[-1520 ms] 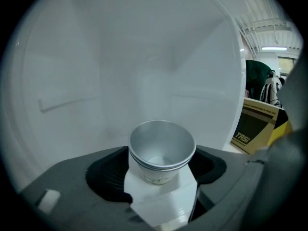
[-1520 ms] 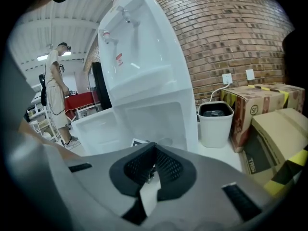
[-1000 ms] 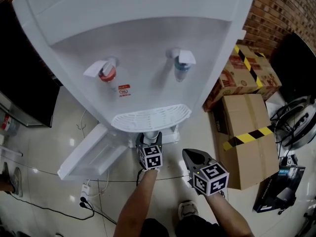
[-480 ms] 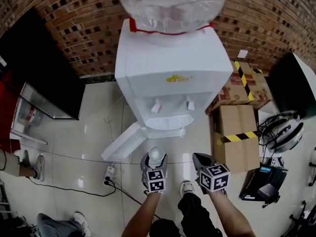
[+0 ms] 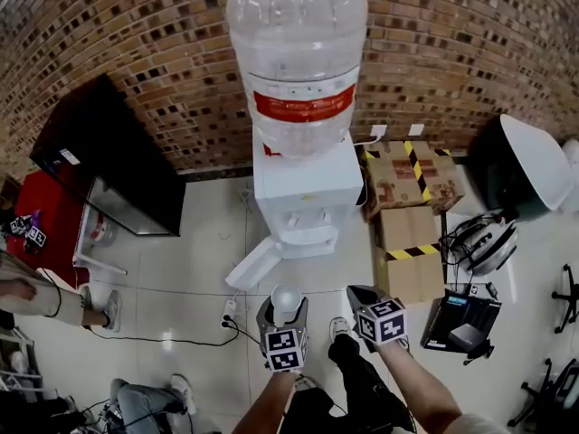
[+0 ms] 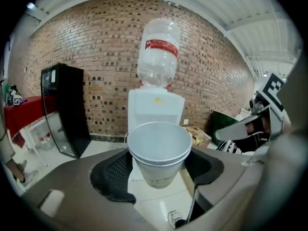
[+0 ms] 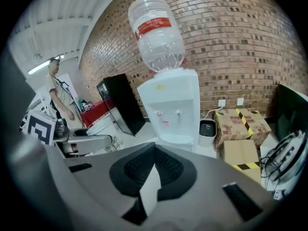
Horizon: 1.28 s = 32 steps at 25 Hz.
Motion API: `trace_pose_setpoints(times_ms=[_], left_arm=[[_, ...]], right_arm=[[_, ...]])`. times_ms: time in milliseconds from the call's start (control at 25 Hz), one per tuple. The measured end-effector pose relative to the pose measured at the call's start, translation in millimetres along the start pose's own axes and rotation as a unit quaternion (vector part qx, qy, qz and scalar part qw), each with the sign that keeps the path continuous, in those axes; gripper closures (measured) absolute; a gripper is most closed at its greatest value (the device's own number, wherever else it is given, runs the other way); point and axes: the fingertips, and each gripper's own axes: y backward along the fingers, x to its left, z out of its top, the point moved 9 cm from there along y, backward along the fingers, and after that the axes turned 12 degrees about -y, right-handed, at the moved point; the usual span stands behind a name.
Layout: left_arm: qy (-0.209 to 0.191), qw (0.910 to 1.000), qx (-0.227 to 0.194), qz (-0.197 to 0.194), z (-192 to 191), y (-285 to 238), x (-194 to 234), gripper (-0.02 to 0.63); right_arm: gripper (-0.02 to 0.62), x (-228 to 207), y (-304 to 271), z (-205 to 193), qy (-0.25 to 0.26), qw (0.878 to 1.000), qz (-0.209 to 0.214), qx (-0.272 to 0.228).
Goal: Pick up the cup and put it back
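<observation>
A white paper cup (image 5: 287, 300), seemingly two nested, stands upright between the jaws of my left gripper (image 5: 284, 309), which is shut on it. In the left gripper view the cup (image 6: 160, 150) fills the middle, and the black pads (image 6: 114, 172) press its sides. My right gripper (image 5: 362, 295) hovers just right of the left one, shut with nothing in it; its pads (image 7: 139, 167) meet at the tip. The white water dispenser (image 5: 303, 197) with its big bottle stands ahead against the brick wall, well apart from both grippers.
The dispenser's lower door (image 5: 253, 265) hangs open towards the floor. Cardboard boxes (image 5: 407, 242) with yellow-black tape stand to its right, and a black cabinet (image 5: 118, 165) to its left. A cable and power strip (image 5: 226, 310) lie on the tiles. A person (image 5: 27, 297) stands at far left.
The view has drawn far back from the dispenser, which now looks small and distant. The left gripper has come away from its base with the cup in it; the right gripper stays alongside.
</observation>
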Motion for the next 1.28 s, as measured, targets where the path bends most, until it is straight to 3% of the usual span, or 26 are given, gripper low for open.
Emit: trace_pose_setpoints(times_ms=[200,480,800,1000,1280], left_arm=[[0.000,1.0000,-0.006,0.000,52.9,66.6,-8.9,0.265],[-0.026,0.9984,-0.048,-0.014,95.7,136.0,-14.4,0.265],[-0.021,0.9972,-0.064,-0.033,95.2,182.8,-19.4,0.265],[-0.014,0.9968,-0.059,-0.052,81.3,192.4,-21.5,0.265],[-0.017,0.9963,-0.067,-0.051,78.1,199.6,-11.4,0.265]], right_arm=[[0.583,33.2,68.4,11.9,0.019,1.000,0.001,0.000],[0.583,80.9,132.3,11.2,0.031,0.999,0.006,-0.041],[0.583,119.1,174.8,-6.7,-0.017,0.997,0.016,-0.077],[0.583,123.0,188.6,-8.1,-0.019,0.995,0.003,-0.095],[0.583,137.4,186.7,-7.6,-0.012,0.995,0.006,-0.100]])
